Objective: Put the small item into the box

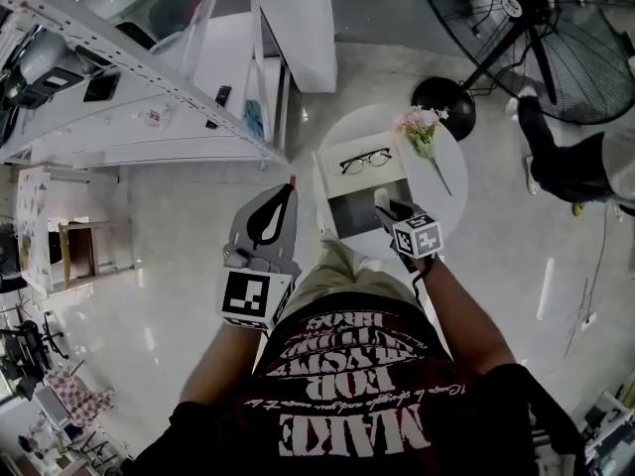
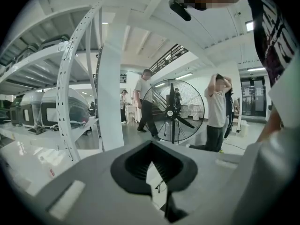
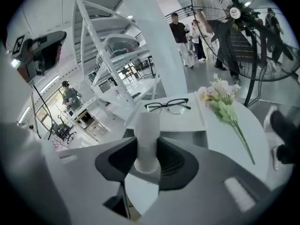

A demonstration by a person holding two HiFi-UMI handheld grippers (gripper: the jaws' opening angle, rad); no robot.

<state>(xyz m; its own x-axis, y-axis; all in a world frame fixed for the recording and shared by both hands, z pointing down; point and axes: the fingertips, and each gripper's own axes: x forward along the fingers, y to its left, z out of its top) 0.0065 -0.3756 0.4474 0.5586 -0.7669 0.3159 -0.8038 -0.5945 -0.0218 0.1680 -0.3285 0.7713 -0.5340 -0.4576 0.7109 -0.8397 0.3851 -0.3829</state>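
Pale glossy flooring spreads under a small round white table (image 1: 451,181) that stands in front of the person, with a white shelving rack (image 1: 129,62) off to the left and a large black pedestal fan (image 1: 536,23) beyond the table to the right. On the table lies an open box (image 1: 352,216) with a dark inside; its white lid (image 1: 362,178) lies flat on the far side, and 1 pair of black-framed glasses (image 1: 365,160) rests on that lid. A spray of pink flowers (image 1: 422,132) with a green stem lies on the table just beside the box on its right. The right gripper (image 1: 389,209) hangs over the near right corner of the box, its 2 jaws clamped on a small white cylinder (image 3: 147,125). In the right gripper view the cylinder's long axis runs along the jaws: 1 rounded end sits down between the dark pads and the other end sticks out past the tips, pointing toward the glasses and the lid. The cylinder is above the box, not inside it. The left gripper (image 1: 283,194) is held to the left of the table, over the floor, well apart from the box. Its jaws are together at the tips, with nothing between them.
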